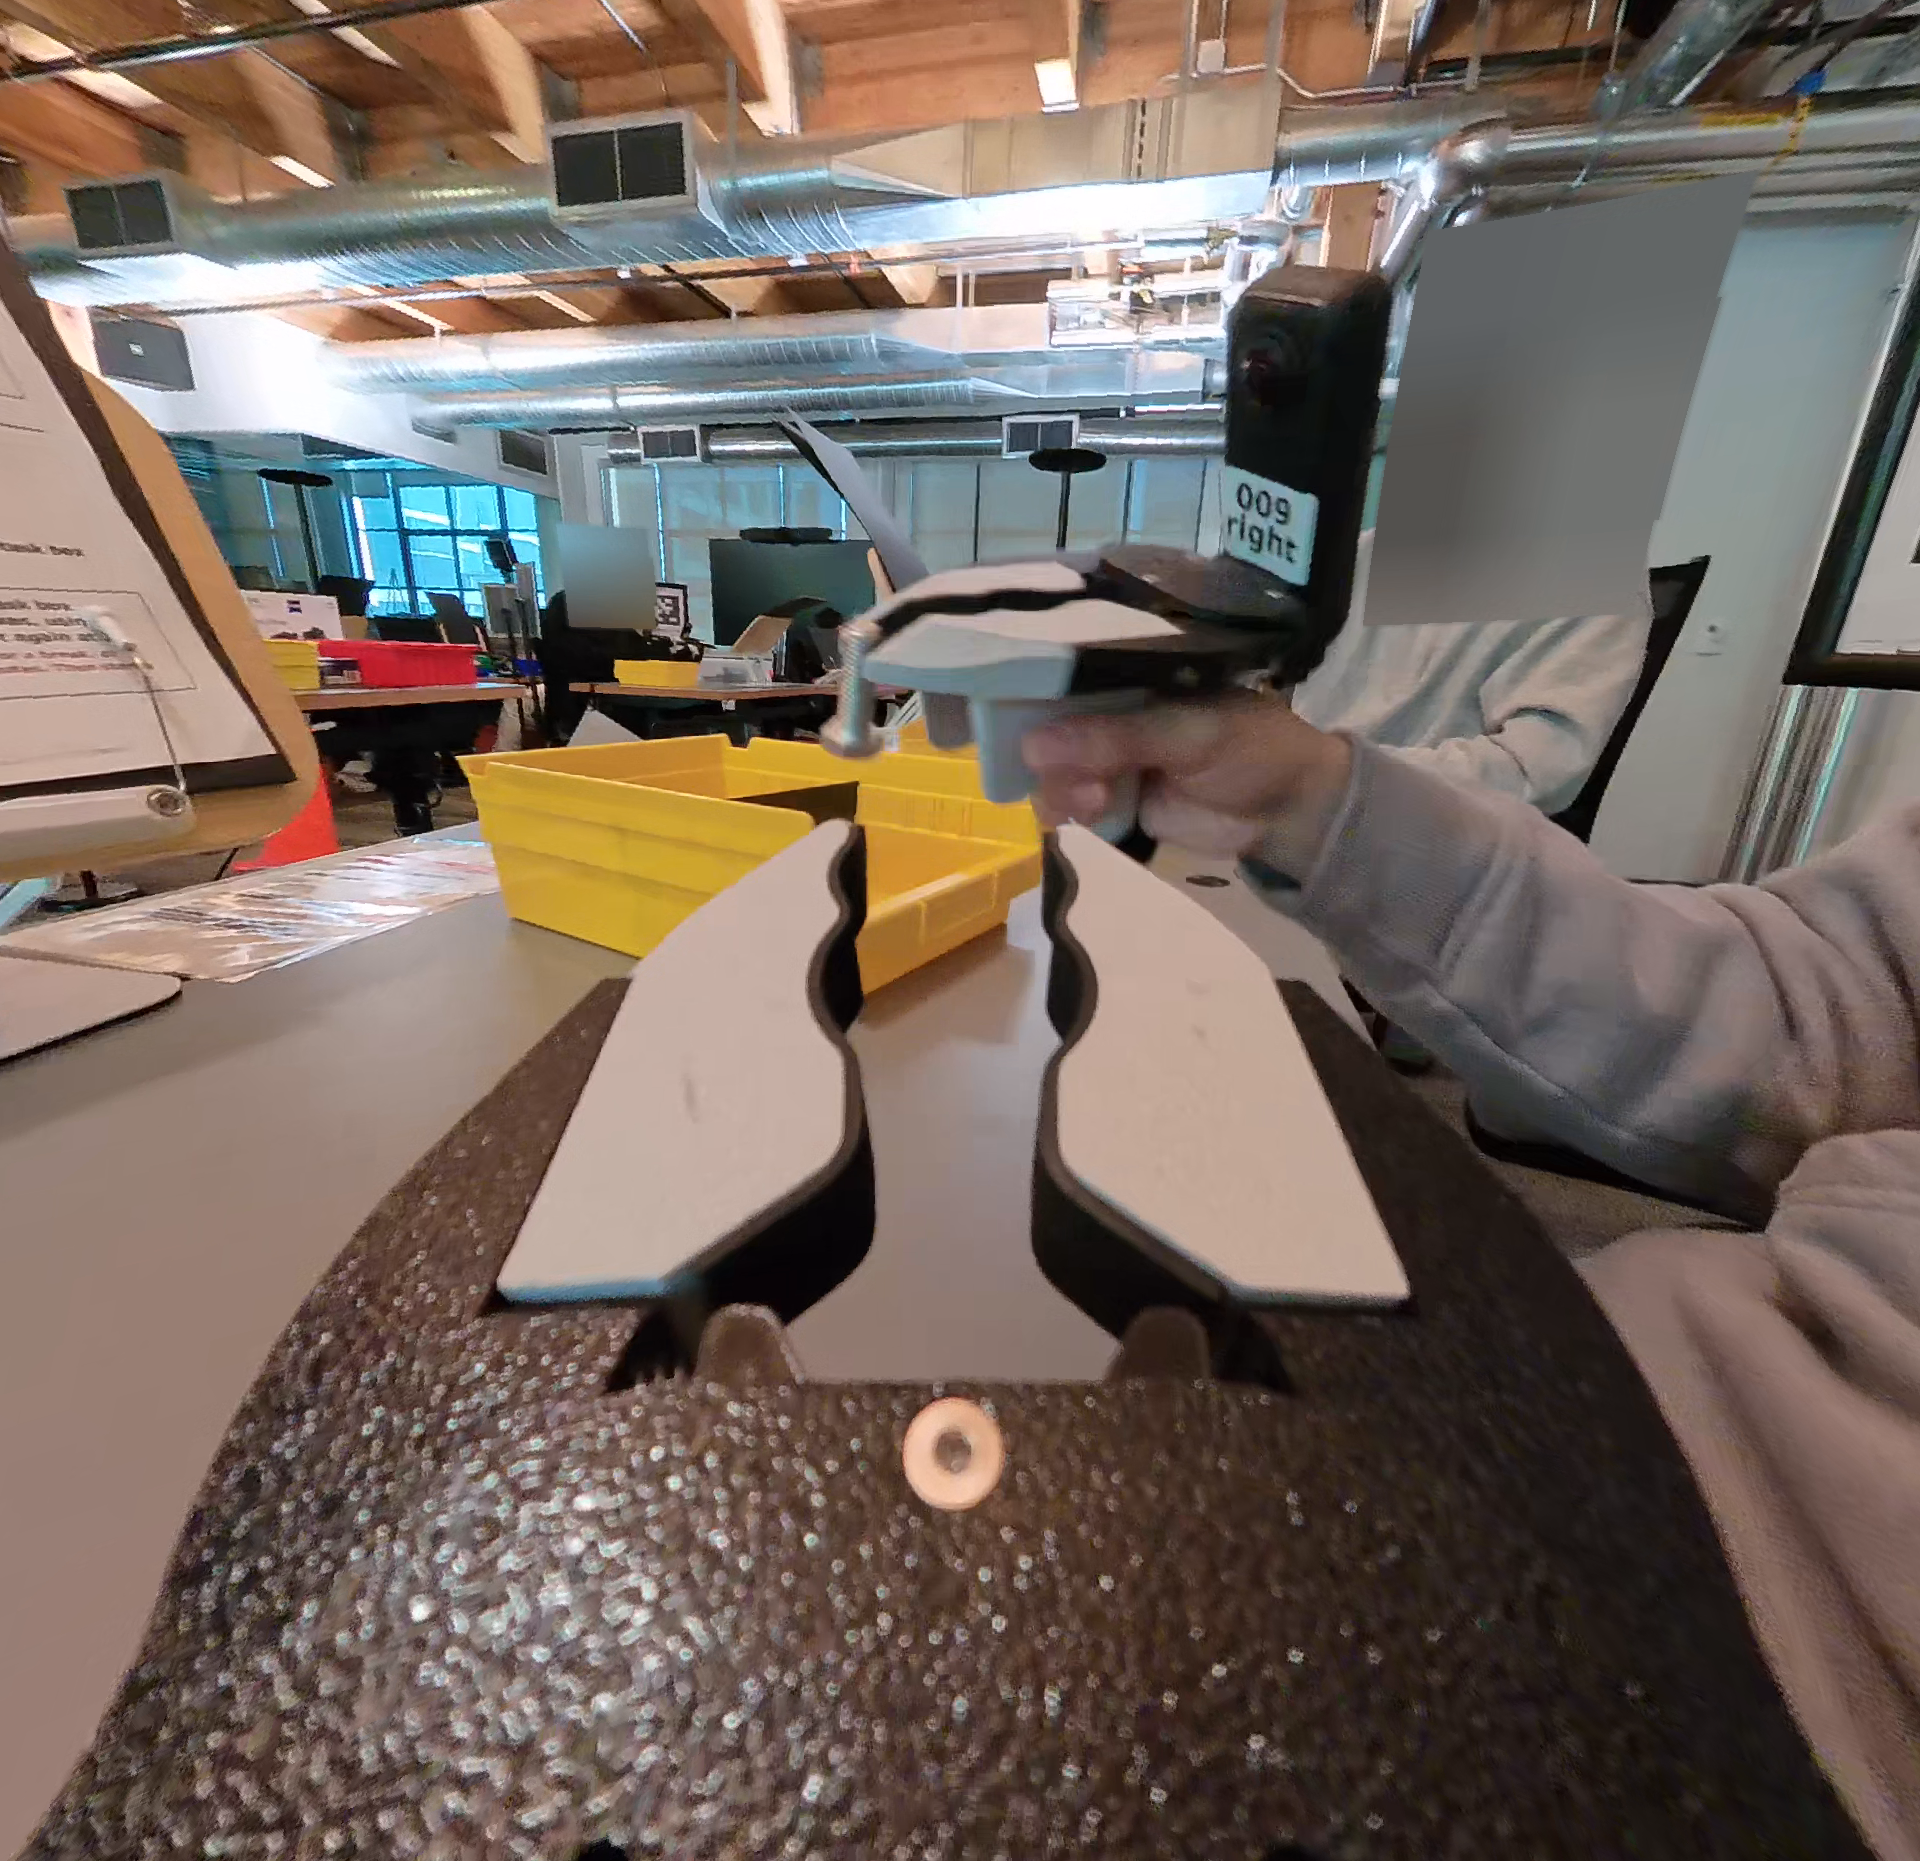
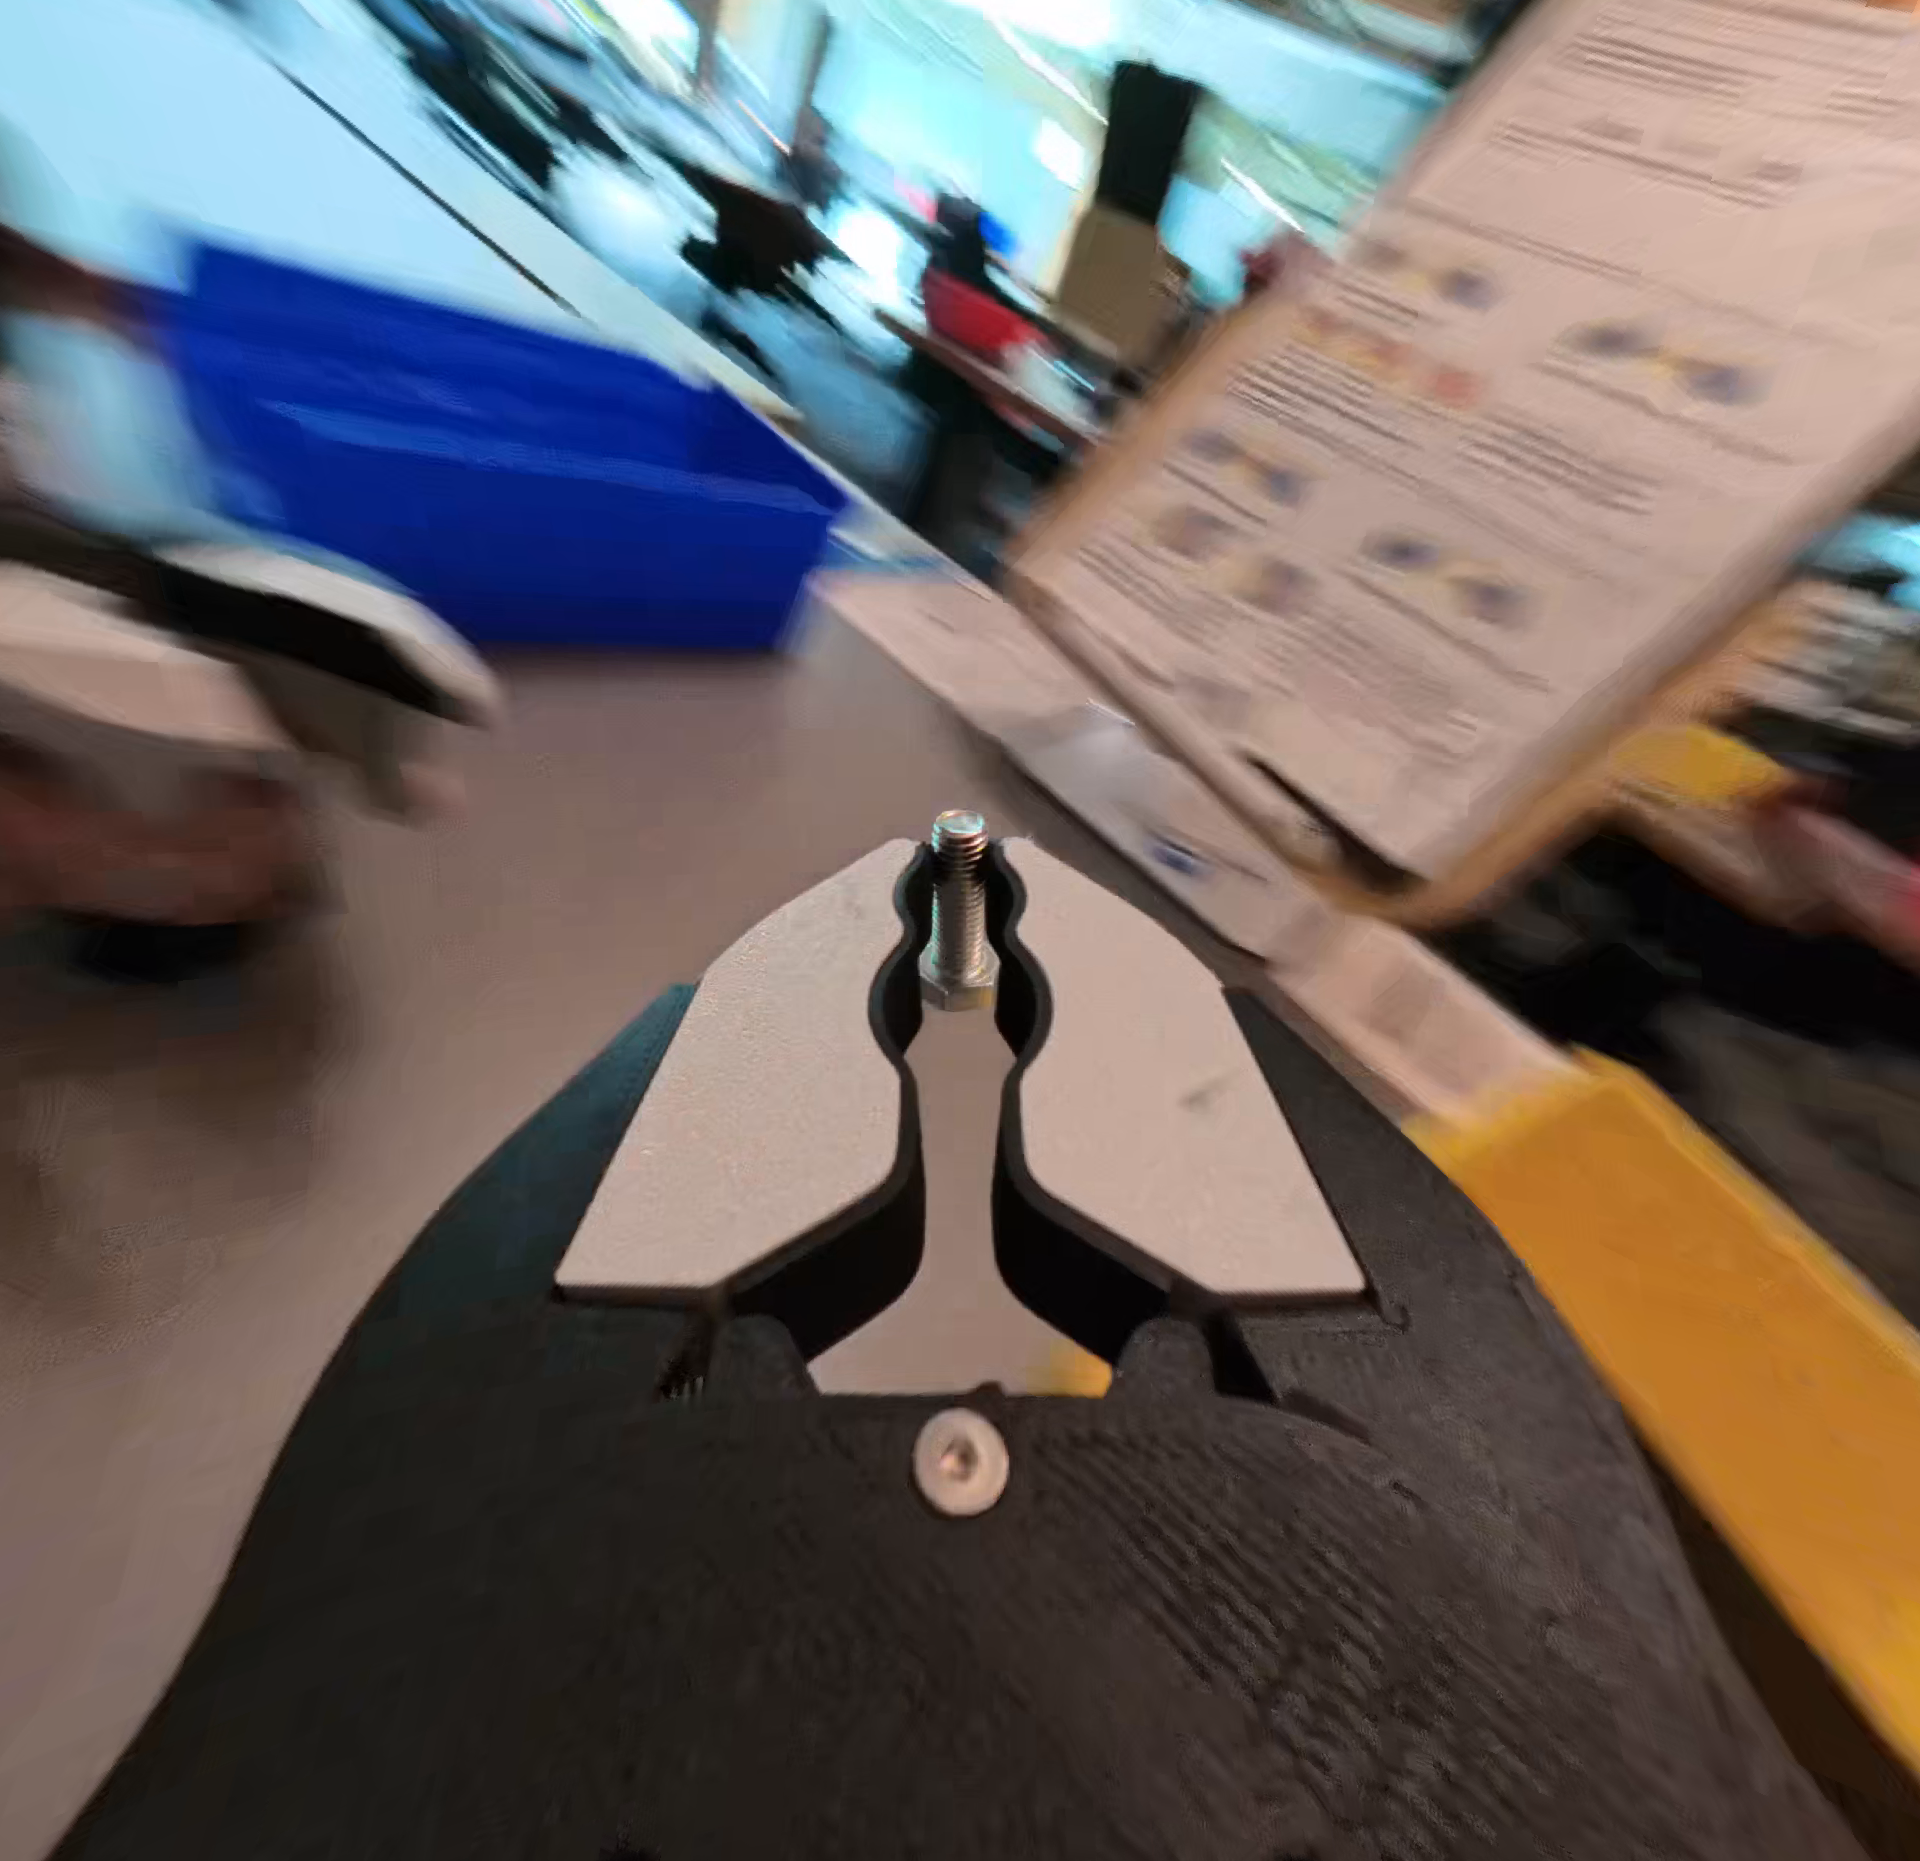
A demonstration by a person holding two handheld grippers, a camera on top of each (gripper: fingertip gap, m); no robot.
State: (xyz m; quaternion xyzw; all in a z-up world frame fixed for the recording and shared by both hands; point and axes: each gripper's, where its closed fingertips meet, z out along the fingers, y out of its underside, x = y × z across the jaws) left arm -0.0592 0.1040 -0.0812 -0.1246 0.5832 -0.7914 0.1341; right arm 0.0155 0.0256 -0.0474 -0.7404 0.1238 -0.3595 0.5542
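Grey-faced fingers (image 1: 717, 1063) with wavy black inner edges, speckled black body, silver screw; grey sleeve (image 1: 1538, 990).

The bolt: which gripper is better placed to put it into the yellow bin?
The right gripper. Its fingers are shut on the bolt, raised above the yellow bin. The left gripper is open and empty, lower and nearer the table.

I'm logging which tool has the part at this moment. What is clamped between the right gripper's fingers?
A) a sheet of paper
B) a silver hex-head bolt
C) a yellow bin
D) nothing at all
B: the right gripper is closed on a silver hex-head bolt, its threaded end poking past the fingertips; the left wrist view shows the same bolt hanging head-down from it above the yellow bin.
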